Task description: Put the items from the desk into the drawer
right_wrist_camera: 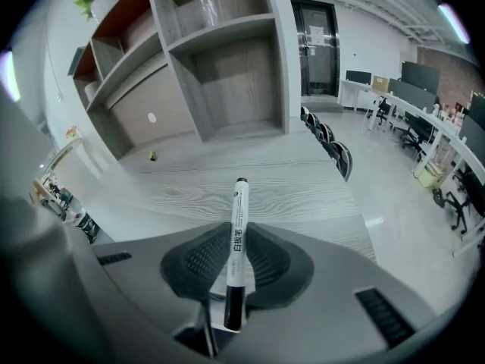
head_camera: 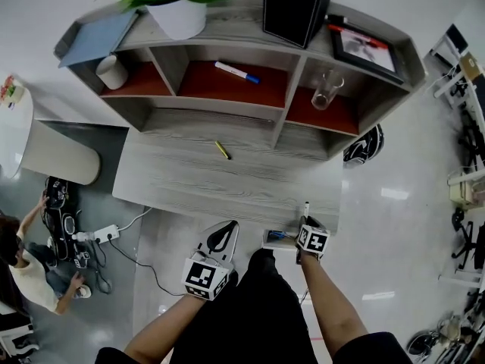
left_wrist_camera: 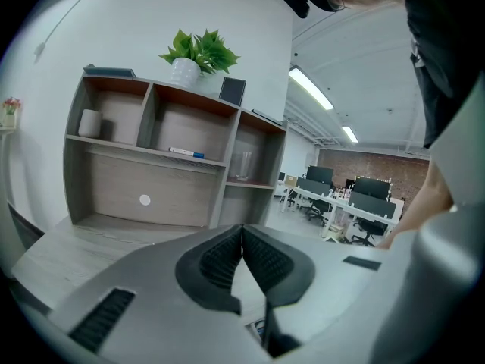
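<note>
My right gripper [head_camera: 305, 221] [right_wrist_camera: 236, 233] is shut on a white whiteboard marker [right_wrist_camera: 239, 218] with a black cap, which sticks out forward past the desk's [head_camera: 227, 184] front edge [head_camera: 305, 206]. Just left of it, a small open drawer [head_camera: 277, 239] shows below the desk edge, with something blue inside. My left gripper [head_camera: 224, 232] [left_wrist_camera: 242, 233] is shut with nothing in it, in front of the desk. A yellow pen [head_camera: 221, 150] [right_wrist_camera: 152, 156] lies on the desk near the shelf unit [head_camera: 288, 105]. A blue-and-white marker [head_camera: 236, 72] [left_wrist_camera: 186, 153] lies in the middle shelf bay.
The shelf unit holds a white cup [head_camera: 112, 72], a glass [head_camera: 326, 89], a potted plant [head_camera: 178, 6], a black box [head_camera: 295, 7], a picture frame [head_camera: 367, 48] and a blue book [head_camera: 98, 36]. A person [head_camera: 26, 264] sits on the floor at left by a power strip [head_camera: 104, 233].
</note>
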The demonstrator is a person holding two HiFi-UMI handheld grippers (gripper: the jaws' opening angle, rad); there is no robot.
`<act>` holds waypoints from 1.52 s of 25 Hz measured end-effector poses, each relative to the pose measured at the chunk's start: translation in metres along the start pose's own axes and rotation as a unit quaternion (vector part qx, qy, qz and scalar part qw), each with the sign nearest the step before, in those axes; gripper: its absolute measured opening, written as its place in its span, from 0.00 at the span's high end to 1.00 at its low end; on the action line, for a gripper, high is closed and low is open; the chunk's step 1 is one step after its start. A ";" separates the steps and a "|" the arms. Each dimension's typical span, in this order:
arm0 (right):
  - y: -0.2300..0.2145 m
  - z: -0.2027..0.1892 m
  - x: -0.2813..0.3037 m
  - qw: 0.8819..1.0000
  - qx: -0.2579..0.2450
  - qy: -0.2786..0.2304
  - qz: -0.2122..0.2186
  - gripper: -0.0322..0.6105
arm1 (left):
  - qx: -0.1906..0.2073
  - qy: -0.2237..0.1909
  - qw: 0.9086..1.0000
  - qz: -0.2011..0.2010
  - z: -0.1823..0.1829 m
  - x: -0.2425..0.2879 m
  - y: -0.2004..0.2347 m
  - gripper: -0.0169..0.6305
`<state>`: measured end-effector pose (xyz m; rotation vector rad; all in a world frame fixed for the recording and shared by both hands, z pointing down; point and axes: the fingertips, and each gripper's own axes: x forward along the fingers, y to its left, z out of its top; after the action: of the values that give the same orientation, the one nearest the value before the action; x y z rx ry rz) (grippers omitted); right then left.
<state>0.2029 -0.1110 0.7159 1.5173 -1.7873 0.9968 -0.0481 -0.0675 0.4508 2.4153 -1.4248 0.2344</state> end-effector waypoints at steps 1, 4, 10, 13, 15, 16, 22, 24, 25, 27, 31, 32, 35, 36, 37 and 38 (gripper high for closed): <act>0.006 0.000 -0.006 1.000 -0.008 -0.006 0.005 0.83 | -0.001 -0.003 1.000 -0.001 0.001 -0.004 0.001 0.95; 0.030 -0.003 -0.026 0.999 -0.026 -0.023 0.025 0.83 | 0.002 -0.006 1.000 -0.004 0.004 -0.021 0.002 0.95; 0.073 -0.009 -0.071 0.997 -0.031 -0.058 0.044 0.83 | -0.004 -0.013 1.000 -0.028 -0.003 -0.049 0.000 0.95; 0.090 -0.016 -0.097 0.996 -0.037 -0.073 0.044 0.83 | -0.002 -0.016 0.999 -0.039 -0.010 -0.067 -0.007 0.95; 0.102 -0.019 -0.113 0.994 -0.058 -0.082 0.045 0.83 | -0.022 -0.017 0.998 -0.049 -0.013 -0.075 -0.011 0.95; 0.109 -0.020 -0.121 0.993 -0.070 -0.085 0.047 0.83 | -0.028 -0.019 0.998 -0.052 -0.014 -0.079 -0.012 0.95; 0.122 -0.033 -0.138 0.983 -0.149 -0.081 0.068 0.83 | -0.042 -0.031 0.998 -0.035 -0.023 -0.095 -0.013 0.95; 0.118 -0.041 -0.135 0.978 -0.179 -0.075 0.074 0.83 | -0.048 -0.034 0.998 -0.023 -0.029 -0.101 -0.015 0.95; 0.115 -0.046 -0.133 0.975 -0.197 -0.071 0.078 0.83 | -0.052 -0.035 0.998 -0.018 -0.032 -0.104 -0.018 0.95; 0.111 -0.054 -0.127 0.966 -0.234 -0.063 0.089 0.83 | -0.059 -0.038 0.997 -0.008 -0.037 -0.108 -0.026 0.95; 0.103 -0.069 -0.111 0.946 -0.301 -0.041 0.115 0.83 | -0.069 -0.048 0.996 0.025 -0.046 -0.110 -0.043 0.95; 0.101 -0.074 -0.106 0.940 -0.316 -0.036 0.121 0.83 | -0.070 -0.047 0.996 0.035 -0.048 -0.108 -0.047 0.95; 0.094 -0.087 -0.092 0.926 -0.352 -0.018 0.139 0.83 | -0.077 -0.048 0.994 0.062 -0.055 -0.102 -0.058 0.95; 0.091 -0.092 -0.086 0.919 -0.367 -0.012 0.143 0.83 | -0.079 -0.050 0.993 0.070 -0.056 -0.101 -0.061 0.95; 0.087 -0.097 -0.079 0.911 -0.385 -0.006 0.147 0.83 | -0.081 -0.050 0.992 0.077 -0.058 -0.099 -0.065 0.95; 0.083 -0.103 -0.070 0.903 -0.404 0.000 0.150 0.83 | -0.081 -0.050 0.992 0.083 -0.060 -0.098 -0.068 0.95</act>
<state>0.1302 0.0189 0.7009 0.7348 -2.0933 0.2749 -0.0350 0.0649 0.4643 2.2081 -1.6248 0.0331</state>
